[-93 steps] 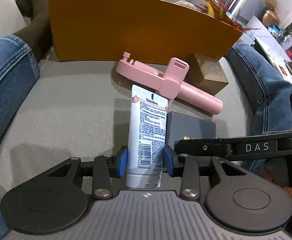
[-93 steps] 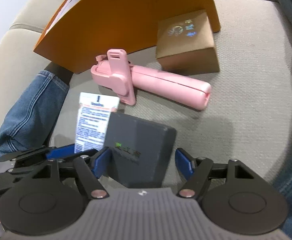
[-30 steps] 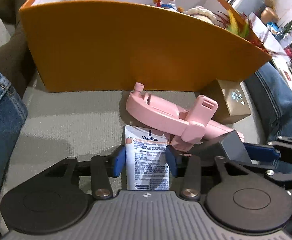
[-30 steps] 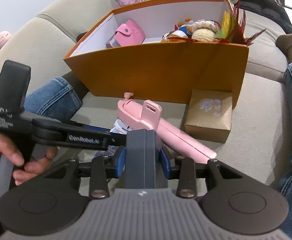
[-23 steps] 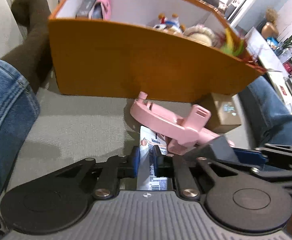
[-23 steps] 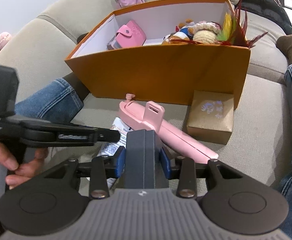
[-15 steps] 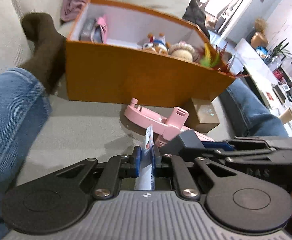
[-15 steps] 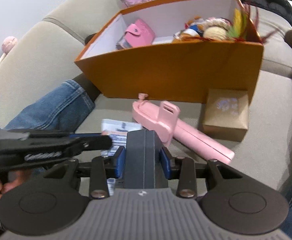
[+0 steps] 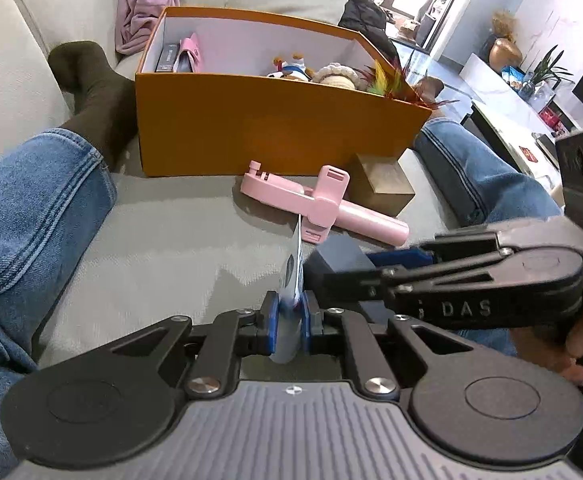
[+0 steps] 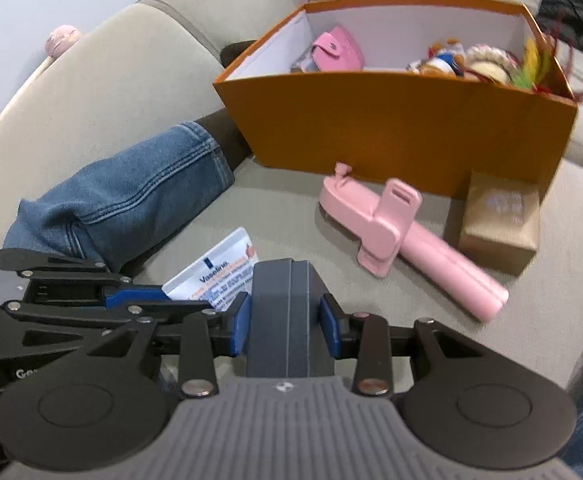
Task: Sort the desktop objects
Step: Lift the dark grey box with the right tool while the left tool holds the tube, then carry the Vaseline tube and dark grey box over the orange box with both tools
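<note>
My left gripper (image 9: 290,312) is shut on a white Vaseline tube (image 9: 293,268), held edge-on above the sofa seat; the tube also shows in the right wrist view (image 10: 215,276). My right gripper (image 10: 285,316) is shut on a dark grey box (image 10: 285,300), lifted beside the tube; the box also shows in the left wrist view (image 9: 337,258). An orange storage box (image 9: 267,132) stands ahead, open-topped, with a pink pouch (image 10: 337,50) and plush toys (image 9: 331,74) inside. A pink selfie stick (image 9: 319,210) and a small brown box (image 9: 383,188) lie in front of it.
The person's jeans-clad legs (image 9: 31,208) flank the grey sofa seat (image 9: 163,236) on both sides, with a dark sock (image 9: 91,80) at the left of the orange box. A pink garment (image 9: 143,4) hangs on the sofa back behind the box.
Both grippers have lifted their objects off the seat and pulled back and up. The tube has turned edge-on, and the inside of the orange box has come into view.
</note>
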`<state>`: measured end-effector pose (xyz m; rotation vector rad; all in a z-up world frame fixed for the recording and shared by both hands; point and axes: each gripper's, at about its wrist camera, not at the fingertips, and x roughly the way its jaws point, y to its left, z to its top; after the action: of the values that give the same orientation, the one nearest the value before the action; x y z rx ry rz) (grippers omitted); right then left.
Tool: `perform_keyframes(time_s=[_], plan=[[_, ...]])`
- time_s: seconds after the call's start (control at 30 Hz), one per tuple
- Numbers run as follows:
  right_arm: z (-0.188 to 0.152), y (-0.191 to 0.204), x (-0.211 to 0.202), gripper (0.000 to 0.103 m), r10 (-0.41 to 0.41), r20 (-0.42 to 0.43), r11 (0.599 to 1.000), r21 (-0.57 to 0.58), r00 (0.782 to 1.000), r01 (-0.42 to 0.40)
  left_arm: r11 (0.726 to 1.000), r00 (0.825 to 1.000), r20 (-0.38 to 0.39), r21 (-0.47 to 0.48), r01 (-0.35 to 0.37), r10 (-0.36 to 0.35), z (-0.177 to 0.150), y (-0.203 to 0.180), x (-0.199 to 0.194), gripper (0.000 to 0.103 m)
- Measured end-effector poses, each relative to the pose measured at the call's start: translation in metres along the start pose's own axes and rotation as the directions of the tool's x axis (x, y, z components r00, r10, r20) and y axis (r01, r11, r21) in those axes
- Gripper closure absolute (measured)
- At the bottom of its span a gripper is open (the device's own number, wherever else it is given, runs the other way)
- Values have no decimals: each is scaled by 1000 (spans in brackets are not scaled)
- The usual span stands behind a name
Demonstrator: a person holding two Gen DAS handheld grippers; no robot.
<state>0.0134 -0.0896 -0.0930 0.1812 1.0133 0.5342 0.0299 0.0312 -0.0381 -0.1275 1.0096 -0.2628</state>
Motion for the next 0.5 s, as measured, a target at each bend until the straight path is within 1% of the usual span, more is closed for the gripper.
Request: perform_keyframes(time_s=[0.2,0.37,0.5], plan=[[-8,0,4,64,-13,3,1000,12,1000,12,1000,1000,21,2,-17,17,0,-4,7,89],[-11,2,11,64,-21,7,1000,3,1000,21,1000,1000,21,-5,-6,6,-1,-1,8,88],[-11,3,9,64,-20,9,1000,1,1000,20,999,999,36,-46,-3,5,-1,5,5,90]])
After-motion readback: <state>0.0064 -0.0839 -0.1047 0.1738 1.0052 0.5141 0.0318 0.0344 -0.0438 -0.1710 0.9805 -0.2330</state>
